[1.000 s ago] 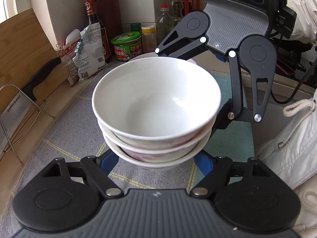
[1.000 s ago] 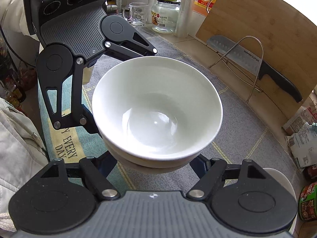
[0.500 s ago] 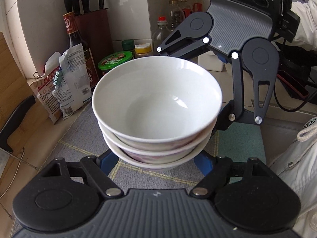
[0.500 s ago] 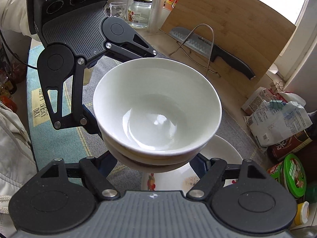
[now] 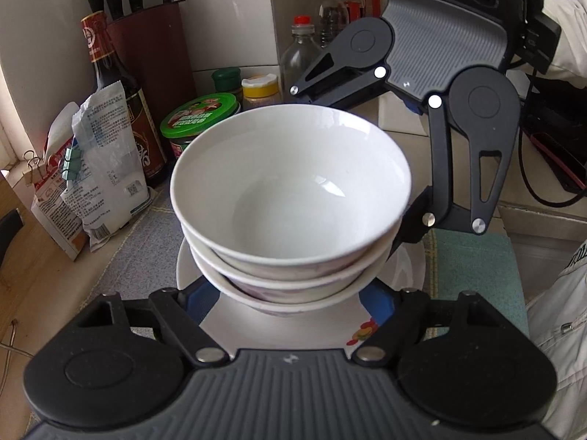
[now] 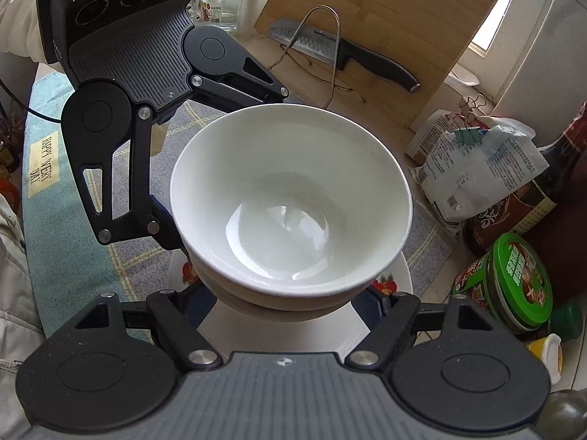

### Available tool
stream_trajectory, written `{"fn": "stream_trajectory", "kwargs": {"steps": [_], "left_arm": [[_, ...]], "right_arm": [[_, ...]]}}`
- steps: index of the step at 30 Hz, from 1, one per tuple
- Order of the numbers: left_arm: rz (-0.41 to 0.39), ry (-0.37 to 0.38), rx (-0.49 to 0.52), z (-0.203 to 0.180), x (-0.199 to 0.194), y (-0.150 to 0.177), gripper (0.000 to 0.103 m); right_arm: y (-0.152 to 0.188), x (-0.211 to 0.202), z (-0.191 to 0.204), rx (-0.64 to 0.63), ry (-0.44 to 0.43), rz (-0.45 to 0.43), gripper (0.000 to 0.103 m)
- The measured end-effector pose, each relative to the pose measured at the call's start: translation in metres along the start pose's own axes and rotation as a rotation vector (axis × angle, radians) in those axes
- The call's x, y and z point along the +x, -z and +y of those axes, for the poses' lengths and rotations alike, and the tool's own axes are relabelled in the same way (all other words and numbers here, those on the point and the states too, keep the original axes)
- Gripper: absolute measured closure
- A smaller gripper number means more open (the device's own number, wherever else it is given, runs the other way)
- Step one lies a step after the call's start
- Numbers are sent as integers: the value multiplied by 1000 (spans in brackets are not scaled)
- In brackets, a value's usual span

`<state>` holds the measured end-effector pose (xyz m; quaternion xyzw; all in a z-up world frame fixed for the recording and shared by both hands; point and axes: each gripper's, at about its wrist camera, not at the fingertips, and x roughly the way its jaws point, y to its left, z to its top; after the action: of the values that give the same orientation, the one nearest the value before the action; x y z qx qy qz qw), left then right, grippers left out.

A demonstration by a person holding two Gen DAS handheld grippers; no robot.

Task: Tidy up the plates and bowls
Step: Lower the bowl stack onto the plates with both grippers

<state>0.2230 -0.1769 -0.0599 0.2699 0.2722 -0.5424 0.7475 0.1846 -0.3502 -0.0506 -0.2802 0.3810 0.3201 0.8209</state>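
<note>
A stack of three white bowls (image 5: 290, 190) hangs above the counter, carried from opposite sides. My left gripper (image 5: 290, 299) is shut on the lowest bowl, its blue pads (image 5: 200, 297) against the bowl's sides. My right gripper (image 6: 290, 304) is shut on the same stack (image 6: 290, 201) from the other side, and appears across the bowls in the left wrist view. Directly beneath the stack lies a white plate (image 5: 256, 326) with a flower print, also visible in the right wrist view as the plate (image 6: 279, 333). Whether the stack touches the plate is hidden.
A green-lidded jar (image 5: 200, 115), a dark sauce bottle (image 5: 117, 102), clipped food bags (image 5: 99, 183) and a knife block (image 5: 150, 47) crowd the wall side. A cutting board (image 6: 385, 29), a knife (image 6: 352, 55) and a wire rack (image 6: 323, 44) stand behind. A teal mat (image 6: 47, 198) lies by the person's jacket.
Both grippers have carried the bowl stack together across the counter toward the jars and bottles. The flowered plate has come into view beneath the stack. The grips are unchanged.
</note>
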Motion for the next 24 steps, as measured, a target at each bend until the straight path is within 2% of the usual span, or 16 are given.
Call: {"fn": "stream_trajectory", "kwargs": {"steps": [24], "left_arm": [[34, 31, -29, 7, 22, -4, 21]], "right_arm": [[19, 9, -22, 25, -51, 19, 20]]}}
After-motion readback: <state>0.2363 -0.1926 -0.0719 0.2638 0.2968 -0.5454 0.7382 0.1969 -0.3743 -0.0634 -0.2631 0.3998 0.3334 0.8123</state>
